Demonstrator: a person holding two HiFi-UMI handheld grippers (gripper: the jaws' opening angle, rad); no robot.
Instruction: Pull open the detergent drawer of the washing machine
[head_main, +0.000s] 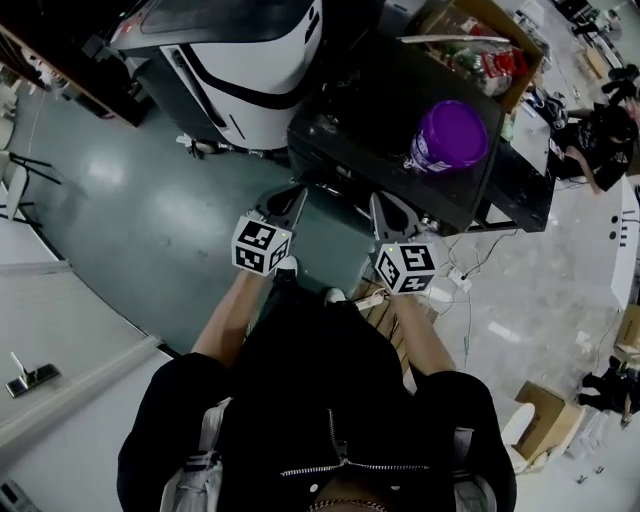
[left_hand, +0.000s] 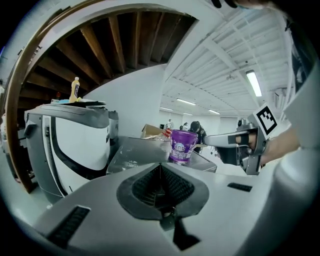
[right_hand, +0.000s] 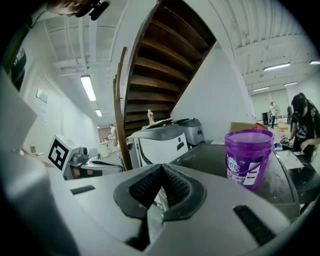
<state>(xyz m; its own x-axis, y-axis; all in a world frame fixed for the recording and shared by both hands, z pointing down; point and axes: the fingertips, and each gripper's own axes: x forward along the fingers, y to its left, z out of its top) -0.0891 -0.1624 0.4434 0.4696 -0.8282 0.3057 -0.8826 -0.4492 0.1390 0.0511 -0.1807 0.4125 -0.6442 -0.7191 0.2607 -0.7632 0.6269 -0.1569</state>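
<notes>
Drawer: not seen in any view. Probably on the washer's (head_main: 365, 105) front face, hidden under the top's near edge. Bucket (head_main: 447, 135) stands on the top.

Both grippers sit just short of that near edge, pointing at it:
- left gripper (head_main: 285, 203) by the near-left corner
- right gripper (head_main: 390, 212) about mid-edge

Both sets of jaws are pressed together, nothing between them. If the drawer is top-left, the left gripper is nearer.
</notes>
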